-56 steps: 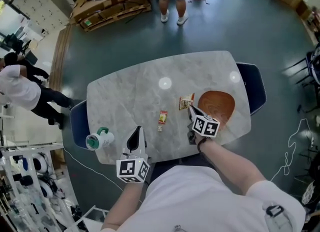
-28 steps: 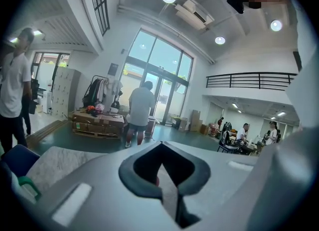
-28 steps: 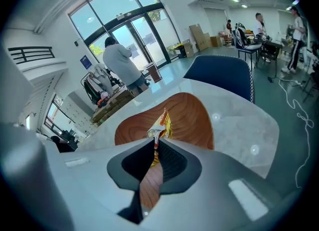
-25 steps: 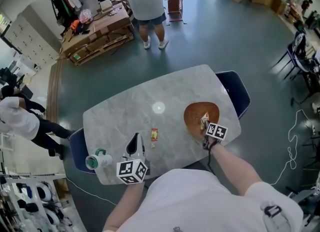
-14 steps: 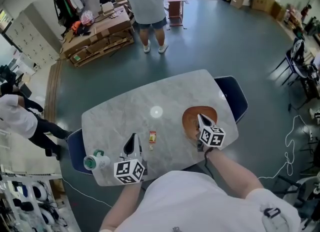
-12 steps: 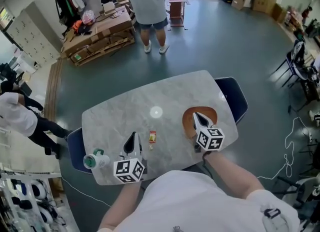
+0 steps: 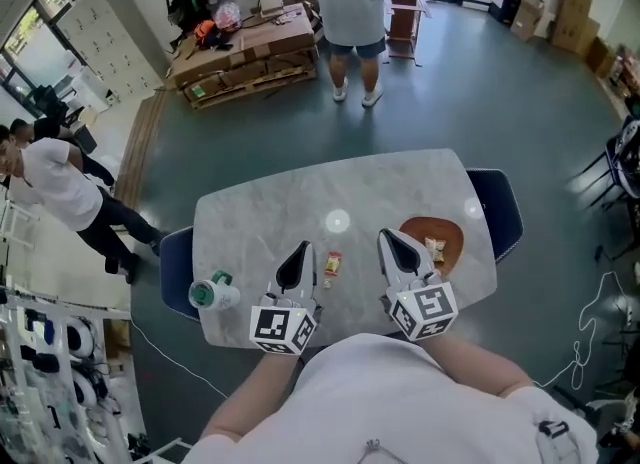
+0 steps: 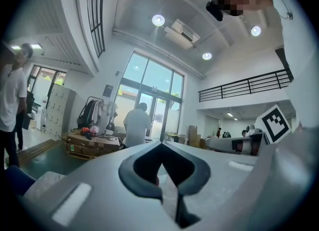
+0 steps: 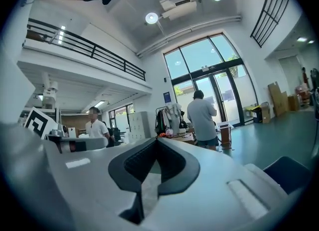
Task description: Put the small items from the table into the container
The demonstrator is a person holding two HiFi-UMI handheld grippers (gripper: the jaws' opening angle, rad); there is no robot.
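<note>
Spreading across the middle of the head view, the marble table [image 7: 270, 217] carried everything in play. The brown container [image 7: 450, 225] sat at its right near corner, a green-capped bottle [image 7: 211, 294] lay at its left near edge, and one small sachet [image 7: 333, 263] lay flat between the two grippers, well apart from the container. A first packet [image 7: 435, 248] already rested inside the container.

The sachet looked light, thin and crinkly, with no stiffness to speak of. On slick stone it would probably skid under a push, so I would pinch it across its narrow width, one fingertip sliding under an edge. It needs little squeeze and is hardly fragile.

The left gripper [image 7: 302, 249] and the right gripper [image 7: 384, 236] both hung above the near edge, each with its jaws pressed together on nothing, as their own views confirmed.

A second earlier the right gripper had been down at the container with the packet. Now the packet lay released and that gripper had come up and back towards the person, shut. The left had lifted slightly, and the sachet had not moved.
</note>
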